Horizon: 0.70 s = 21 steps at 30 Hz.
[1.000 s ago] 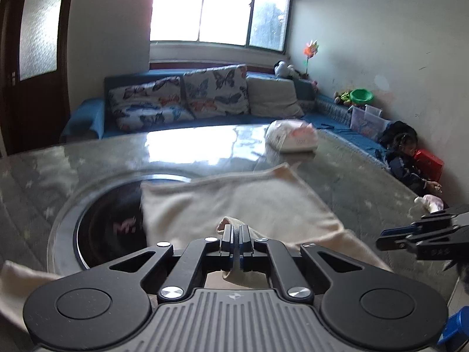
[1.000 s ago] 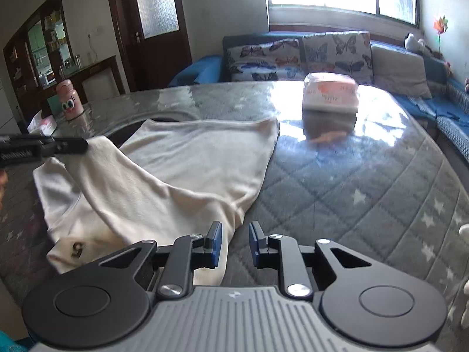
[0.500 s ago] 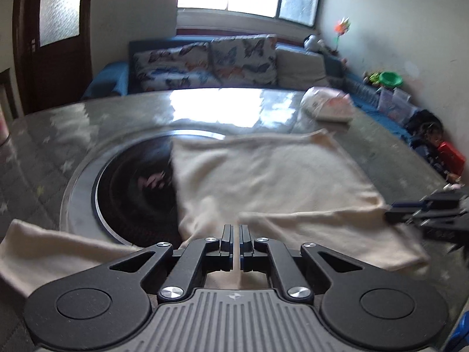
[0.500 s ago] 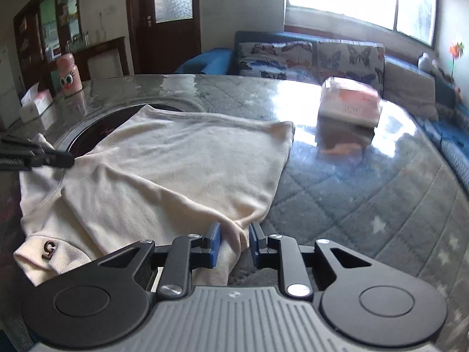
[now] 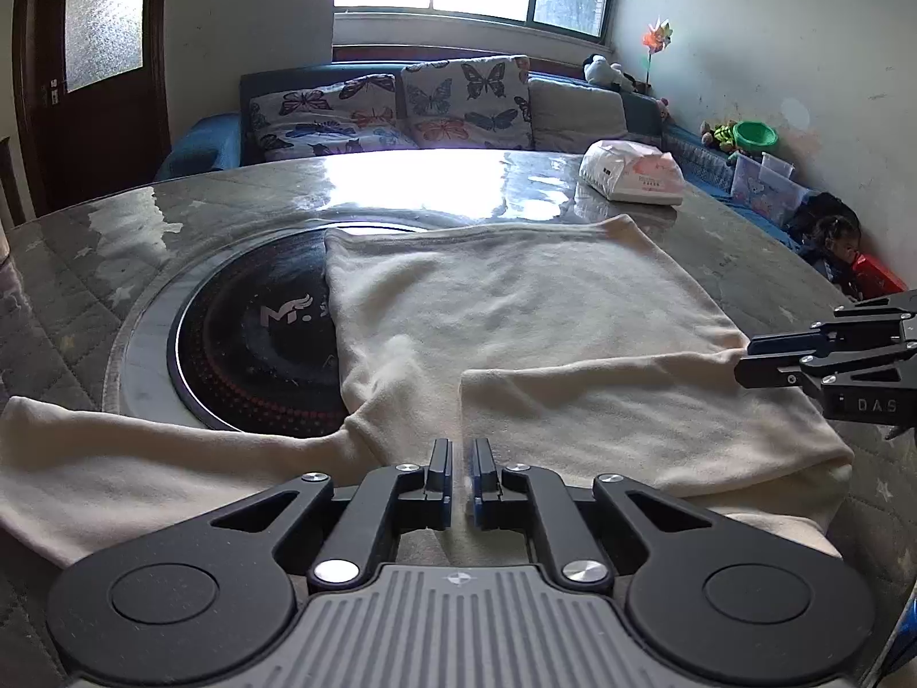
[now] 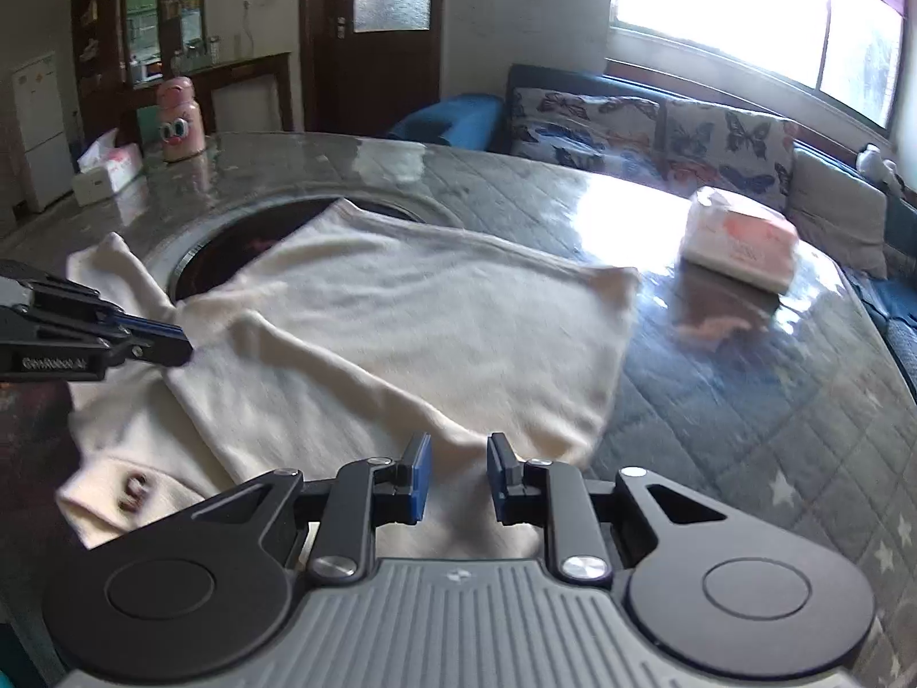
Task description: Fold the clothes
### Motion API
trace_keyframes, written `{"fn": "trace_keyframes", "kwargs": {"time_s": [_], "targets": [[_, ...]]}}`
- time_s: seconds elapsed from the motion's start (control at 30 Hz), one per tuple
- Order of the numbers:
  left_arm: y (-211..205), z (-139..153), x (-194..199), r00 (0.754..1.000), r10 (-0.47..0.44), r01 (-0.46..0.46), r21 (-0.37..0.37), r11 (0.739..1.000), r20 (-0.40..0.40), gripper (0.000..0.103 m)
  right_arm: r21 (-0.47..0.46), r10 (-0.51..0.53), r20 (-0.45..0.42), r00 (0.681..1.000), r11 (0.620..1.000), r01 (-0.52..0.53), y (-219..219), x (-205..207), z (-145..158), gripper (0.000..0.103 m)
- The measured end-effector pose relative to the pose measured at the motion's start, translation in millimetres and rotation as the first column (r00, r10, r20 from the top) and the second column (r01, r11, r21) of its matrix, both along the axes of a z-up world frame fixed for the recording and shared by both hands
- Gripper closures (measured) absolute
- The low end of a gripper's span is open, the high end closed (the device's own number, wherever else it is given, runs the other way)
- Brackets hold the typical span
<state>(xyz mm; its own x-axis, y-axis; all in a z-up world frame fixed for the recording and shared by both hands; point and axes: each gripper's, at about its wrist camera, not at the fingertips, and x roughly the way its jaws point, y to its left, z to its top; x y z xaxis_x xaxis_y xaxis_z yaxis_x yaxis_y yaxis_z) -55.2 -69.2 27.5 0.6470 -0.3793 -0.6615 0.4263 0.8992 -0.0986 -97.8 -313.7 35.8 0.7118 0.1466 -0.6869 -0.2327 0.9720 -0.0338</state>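
Cream knit garment (image 5: 516,309) half-folded on quilted grey tabletop (image 6: 745,390); left gripper (image 5: 461,479) narrowly parted, right gripper (image 6: 457,479) released, both empty. Folded flap liable to slide, cloth being slack.

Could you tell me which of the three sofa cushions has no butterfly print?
The plain beige cushion at the right end of the sofa; the two cushions left of it carry butterflies.

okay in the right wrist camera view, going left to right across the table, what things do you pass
White tissue box → pink bottle with cartoon eyes → cream garment spread over the table's dark round inset → pink-and-white tissue pack.
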Motion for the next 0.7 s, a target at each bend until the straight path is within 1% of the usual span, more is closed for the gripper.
{"fn": "trace_keyframes", "kwargs": {"time_s": [0.07,0.27,0.37,0.5,0.57,0.63,0.7], "targets": [[12.1,2.1,0.3,0.999,0.035,-0.035,-0.009,0.999,0.000,0.093,0.002,0.030,-0.001,1.000,1.000,-0.030,9.5,6.6,2.1,0.083],[48.2,8.2,1.4,0.990,0.141,-0.141,-0.035,0.989,-0.002,0.083,0.014,0.142,-0.013,0.990,0.990,-0.142,52.4,30.3,-1.2,0.083],[74.4,9.2,4.0,0.974,0.226,-0.226,-0.026,0.974,-0.003,0.077,0.013,0.190,-0.017,0.982,0.982,-0.190,74.1,40.0,-4.3,0.083],[107.2,10.0,6.8,0.941,0.339,-0.339,0.001,0.941,0.017,0.072,0.009,0.240,-0.034,0.970,0.971,-0.239,98.0,45.9,-12.6,0.082],[123.8,9.1,9.0,0.918,0.397,-0.397,0.007,0.918,0.017,0.070,0.004,0.263,-0.045,0.964,0.965,-0.263,109.0,47.4,-17.6,0.082],[138.2,8.0,11.1,0.893,0.450,-0.451,0.019,0.892,0.019,0.067,-0.023,0.275,-0.033,0.961,0.961,-0.276,114.6,45.0,-16.3,0.082],[148.7,6.5,13.4,0.867,0.497,-0.499,0.043,0.866,0.038,0.060,-0.008,0.280,-0.025,0.960,0.960,-0.280,114.5,42.6,-10.6,0.080]]}}
